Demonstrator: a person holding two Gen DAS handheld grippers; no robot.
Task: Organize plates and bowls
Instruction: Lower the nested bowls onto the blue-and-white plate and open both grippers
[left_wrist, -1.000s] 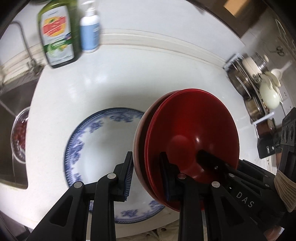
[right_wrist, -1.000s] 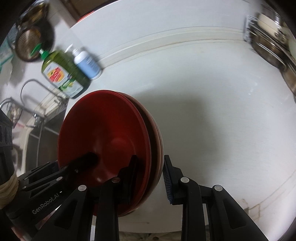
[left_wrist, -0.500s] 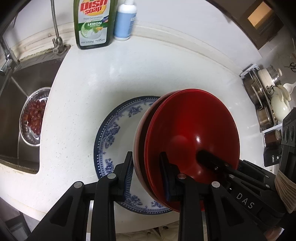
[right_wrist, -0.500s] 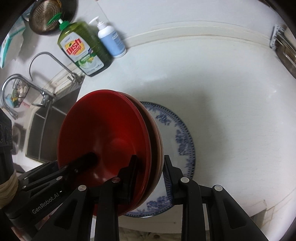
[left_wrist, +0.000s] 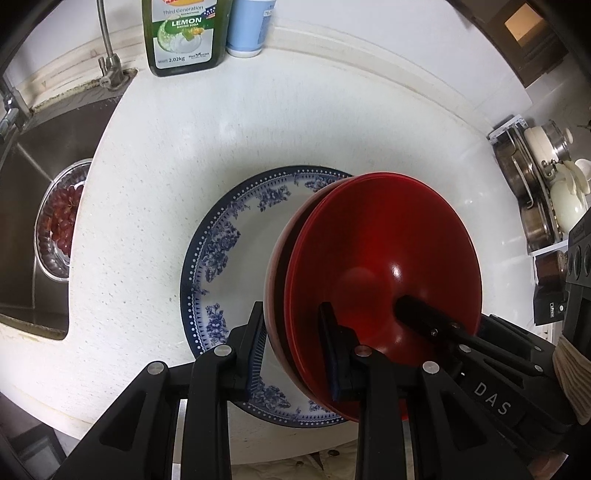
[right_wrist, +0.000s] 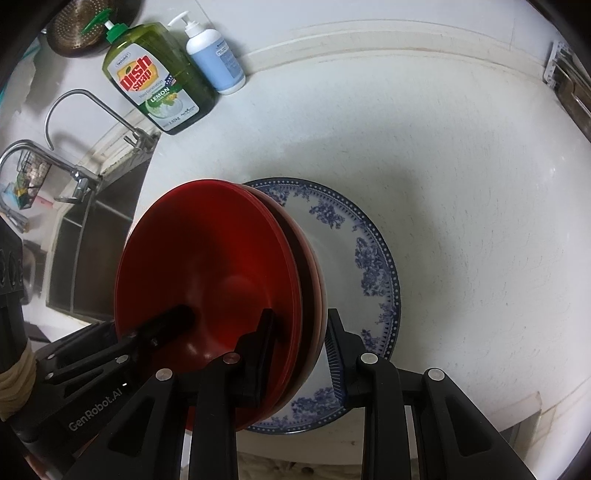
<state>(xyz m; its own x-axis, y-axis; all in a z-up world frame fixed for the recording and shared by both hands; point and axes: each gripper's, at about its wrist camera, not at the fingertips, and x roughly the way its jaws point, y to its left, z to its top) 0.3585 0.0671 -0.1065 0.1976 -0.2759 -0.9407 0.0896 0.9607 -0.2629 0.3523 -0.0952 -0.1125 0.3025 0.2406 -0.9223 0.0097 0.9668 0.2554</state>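
The white countertop (left_wrist: 155, 229) is the largest thing, with one steel sink (left_wrist: 33, 206) at its left edge. On the counter one blue-and-white plate (left_wrist: 236, 254) lies flat, facing up; it has a dotted blue rim and blue flower prints.

Above the plate is a stack of red bowls (left_wrist: 384, 280), nested one in another. I count at least two rims, perhaps three. They are glossy red inside and paler, pinkish, outside. The stack is held on its edge, so the open side faces sideways toward the right gripper and not up.

The left gripper (left_wrist: 295, 350) is clamped on the stack's rim, one finger outside and one inside. The right gripper (right_wrist: 301, 347) grasps the same stack likewise.

At the wall stand one green dish soap bottle (right_wrist: 159, 77) and one blue pump bottle (right_wrist: 216, 59).
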